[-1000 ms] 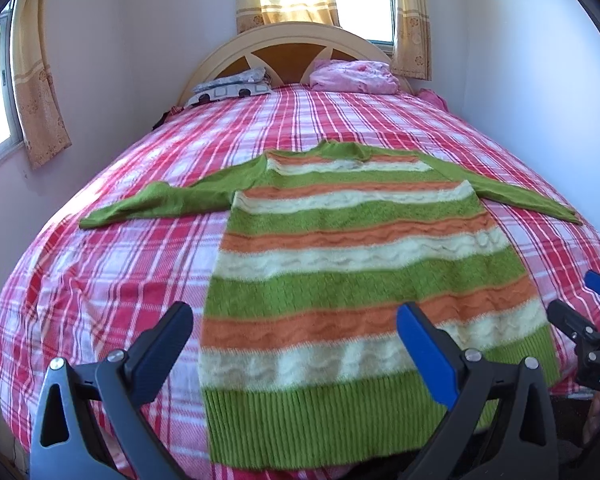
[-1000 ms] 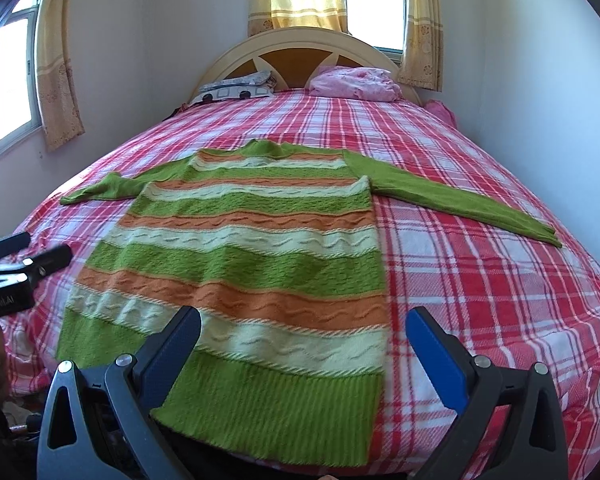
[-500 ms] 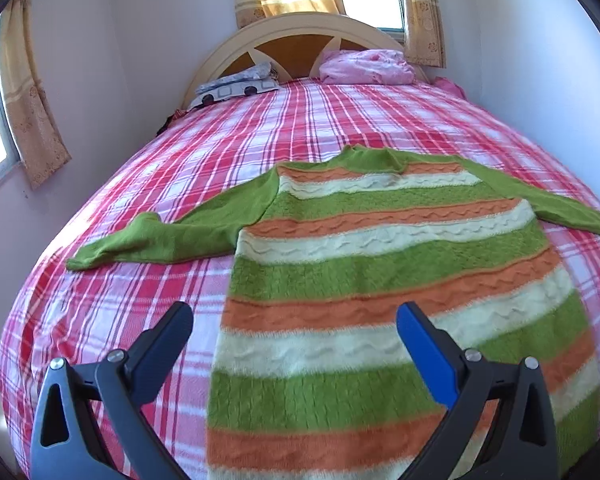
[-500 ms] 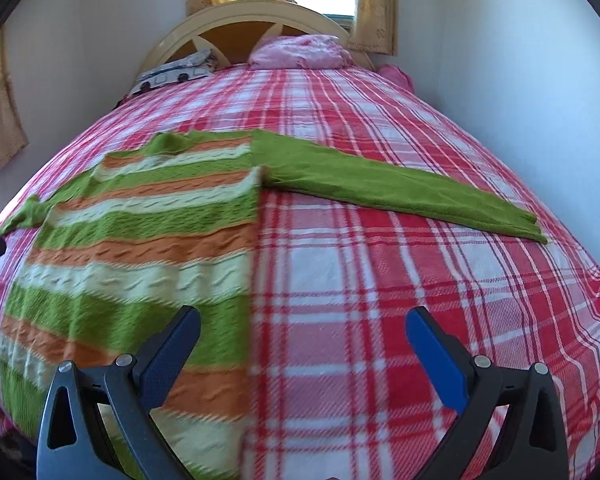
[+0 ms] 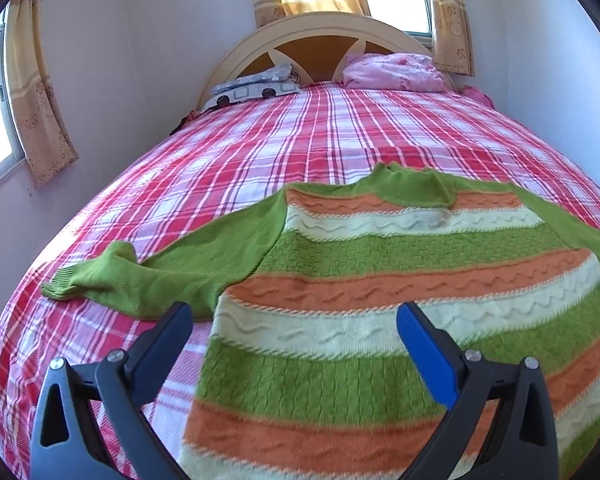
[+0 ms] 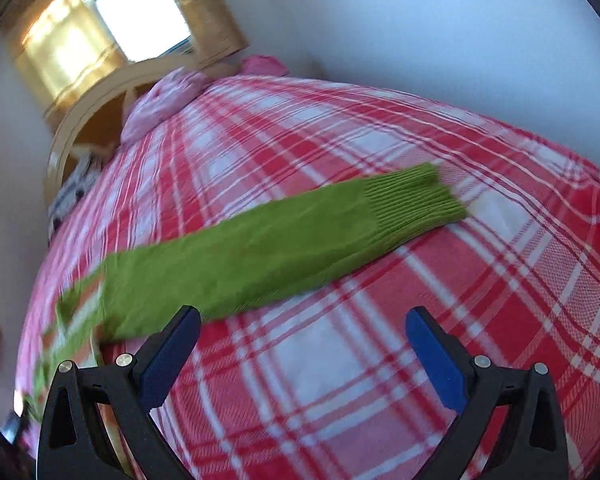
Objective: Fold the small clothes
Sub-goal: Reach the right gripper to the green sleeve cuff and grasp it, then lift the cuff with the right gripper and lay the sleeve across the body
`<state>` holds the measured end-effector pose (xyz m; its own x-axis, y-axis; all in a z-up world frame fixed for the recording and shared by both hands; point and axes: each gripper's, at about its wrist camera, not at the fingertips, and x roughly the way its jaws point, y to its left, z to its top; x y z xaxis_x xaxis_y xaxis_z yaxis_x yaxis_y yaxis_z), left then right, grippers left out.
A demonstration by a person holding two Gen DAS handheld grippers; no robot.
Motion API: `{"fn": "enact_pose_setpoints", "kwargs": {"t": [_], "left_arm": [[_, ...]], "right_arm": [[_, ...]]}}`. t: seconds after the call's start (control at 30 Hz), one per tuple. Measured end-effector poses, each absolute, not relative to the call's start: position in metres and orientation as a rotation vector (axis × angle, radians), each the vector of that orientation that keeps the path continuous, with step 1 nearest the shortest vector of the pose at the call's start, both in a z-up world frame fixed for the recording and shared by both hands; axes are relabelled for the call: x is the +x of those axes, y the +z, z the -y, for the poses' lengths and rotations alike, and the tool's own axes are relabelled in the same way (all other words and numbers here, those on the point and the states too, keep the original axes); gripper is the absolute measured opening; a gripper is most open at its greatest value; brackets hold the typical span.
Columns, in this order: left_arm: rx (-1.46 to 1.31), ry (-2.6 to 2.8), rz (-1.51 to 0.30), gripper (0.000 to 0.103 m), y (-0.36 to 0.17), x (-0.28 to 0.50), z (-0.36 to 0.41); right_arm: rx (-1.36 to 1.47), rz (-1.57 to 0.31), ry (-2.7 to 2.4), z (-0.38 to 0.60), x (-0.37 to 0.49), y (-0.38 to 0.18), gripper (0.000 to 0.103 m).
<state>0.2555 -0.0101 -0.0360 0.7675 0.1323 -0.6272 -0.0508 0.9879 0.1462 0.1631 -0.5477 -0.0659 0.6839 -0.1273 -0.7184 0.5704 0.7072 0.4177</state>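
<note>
Striped sweater (image 5: 400, 280) flat on plaid bed (image 5: 260, 152) — both hand-held grippers (image 5: 292, 316) (image 6: 302, 320) apart, empty

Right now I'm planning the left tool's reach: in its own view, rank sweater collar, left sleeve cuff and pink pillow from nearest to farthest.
From the left tool:
1. Left sleeve cuff, low on the left.
2. Sweater collar, mid-bed, right of centre.
3. Pink pillow, at the headboard.

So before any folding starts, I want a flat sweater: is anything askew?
Mostly flat. The left sleeve looks rumpled and kinked near its cuff, while the right sleeve lies straight on the bed. Both grippers are open and empty.
</note>
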Motion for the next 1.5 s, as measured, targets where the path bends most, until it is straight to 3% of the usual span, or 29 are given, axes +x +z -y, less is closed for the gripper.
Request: {"fn": "enact_pose_setpoints", "kwargs": {"t": [0.3,0.37,0.43,0.57,0.67,0.7,0.73,0.83,1.5], "left_arm": [[0.041,0.098,-0.743,0.103,-0.051,0.291,0.005],[0.037,0.096,-0.753,0.103,-0.054,0.296,0.006],[0.032,0.093,-0.760,0.103,-0.058,0.299,0.008],[0.034,0.096,-0.769,0.103,-0.064,0.301,0.010],[0.027,0.096,-0.759,0.103,-0.063,0.301,0.008],[0.025,0.092,-0.754,0.103,-0.062,0.301,0.008],[0.022,0.083,-0.747,0.103,-0.061,0.300,0.008],[0.020,0.087,-0.731,0.103,-0.057,0.299,0.005],[-0.020,0.095,-0.693,0.103,-0.043,0.286,-0.024]], "right_arm": [[0.864,-0.669,-0.451,0.599,0.167,-0.076,0.097],[0.870,-0.654,-0.446,0.606,0.171,-0.076,0.092],[0.887,-0.648,-0.440,0.613,0.177,-0.079,0.080],[0.898,-0.632,-0.452,0.625,0.188,-0.084,0.072],[0.929,-0.608,-0.456,0.636,0.192,-0.089,0.049],[0.938,-0.606,-0.449,0.639,0.193,-0.091,0.026],[0.956,-0.608,-0.429,0.641,0.195,-0.094,0.013],[0.953,-0.598,-0.400,0.639,0.197,-0.094,0.008],[0.725,-0.490,-0.062,0.529,0.277,0.038,0.007]]}}
